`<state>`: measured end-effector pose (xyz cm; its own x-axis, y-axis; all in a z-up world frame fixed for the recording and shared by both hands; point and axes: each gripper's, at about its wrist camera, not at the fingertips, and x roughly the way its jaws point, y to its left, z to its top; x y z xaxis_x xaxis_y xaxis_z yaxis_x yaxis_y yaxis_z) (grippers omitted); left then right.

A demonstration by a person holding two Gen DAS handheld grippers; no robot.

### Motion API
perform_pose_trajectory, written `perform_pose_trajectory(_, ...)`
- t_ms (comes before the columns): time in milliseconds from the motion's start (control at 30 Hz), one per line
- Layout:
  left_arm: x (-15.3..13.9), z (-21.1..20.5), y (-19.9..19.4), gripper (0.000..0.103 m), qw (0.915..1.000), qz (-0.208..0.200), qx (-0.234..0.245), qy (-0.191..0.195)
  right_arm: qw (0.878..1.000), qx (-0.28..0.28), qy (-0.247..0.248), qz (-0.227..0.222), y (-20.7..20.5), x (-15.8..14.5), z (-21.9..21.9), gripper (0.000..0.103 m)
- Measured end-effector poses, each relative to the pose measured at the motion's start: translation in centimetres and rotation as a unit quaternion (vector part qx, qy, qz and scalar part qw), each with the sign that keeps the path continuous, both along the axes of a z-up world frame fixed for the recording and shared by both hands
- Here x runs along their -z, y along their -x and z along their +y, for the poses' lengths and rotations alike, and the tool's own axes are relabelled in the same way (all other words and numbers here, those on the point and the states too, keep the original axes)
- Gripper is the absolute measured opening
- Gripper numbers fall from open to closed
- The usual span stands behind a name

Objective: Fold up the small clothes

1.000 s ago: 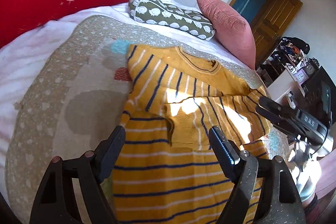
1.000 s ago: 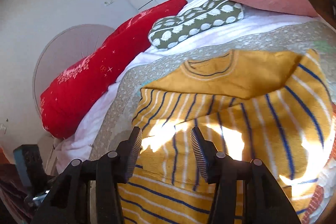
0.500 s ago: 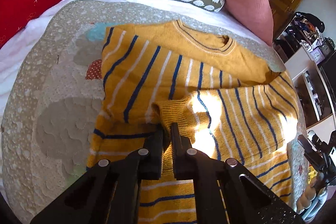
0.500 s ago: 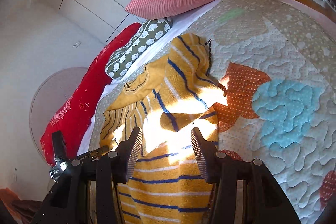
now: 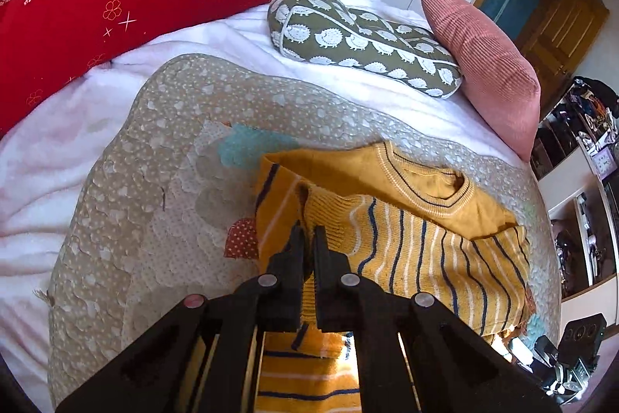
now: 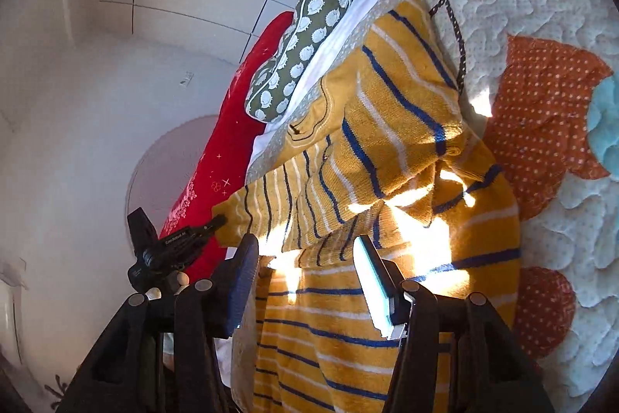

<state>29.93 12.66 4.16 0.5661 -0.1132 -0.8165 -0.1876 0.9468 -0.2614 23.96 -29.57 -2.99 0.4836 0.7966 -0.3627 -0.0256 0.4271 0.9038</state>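
Two grippers worked one yellow striped sweater (image 5: 406, 242) lying on the quilt (image 5: 154, 219). Left gripper (image 5: 305, 239) pinched the sleeve cuff (image 5: 329, 215), lifting it for folding across the body; right gripper (image 6: 305, 254), jaws opening and empty, hovered above the hem.

Left claw (image 5: 306, 239) — angled steeply downward, its two black fingers (image 5: 291, 258) drawn together to a narrow slit and pinching a fold of the striped sweater (image 5: 425, 250); seen from the right wrist view, its tip (image 6: 216, 219) appears to hold the knit's edge, though it is small there. Right claw (image 6: 305, 258) — tilted slightly downward and rolled, jaws opening at about half spread, poised over the sweater, pads not pressing it.
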Motion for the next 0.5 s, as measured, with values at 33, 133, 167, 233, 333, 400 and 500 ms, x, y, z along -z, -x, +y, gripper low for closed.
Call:
perform_pose_trajectory(33,0.4,0.2,-0.1,0.004,1.0000,0.004,-0.002,0.000,1.000,0.009,-0.003,0.008,-0.5,0.5,0.3,0.056)
perform_pose_trajectory(133,1.9,0.3,0.0,0.004,0.9999,0.017,-0.001,-0.002,0.998,0.048,0.001,0.029,-2.3,1.4,0.2,0.056)
perform_pose_trajectory(167,2.5,0.2,0.0,0.004,0.9998,0.021,0.000,-0.004,0.997,0.059,-0.009,0.039,-2.8,1.8,0.0,0.056)
perform_pose_trajectory(233,3.4,0.1,0.0,0.004,0.9996,0.028,0.000,-0.006,0.993,0.101,0.011,0.054,-3.0,1.5,-1.0,0.056)
perform_pose_trajectory(333,4.6,-0.3,0.0,0.004,0.9994,0.034,0.005,-0.005,0.981,0.176,0.081,0.026,-1.8,-0.2,-2.7,0.056)
perform_pose_trajectory(400,5.3,-0.7,0.0,0.004,0.9992,0.038,0.010,-0.005,0.973,0.195,0.119,0.019,-1.6,-0.6,-3.3,0.055)
perform_pose_trajectory(500,6.1,-1.5,0.2,0.004,0.9989,0.039,0.014,-0.020,0.965,0.206,0.162,0.018,-1.7,-0.7,-4.0,0.055)
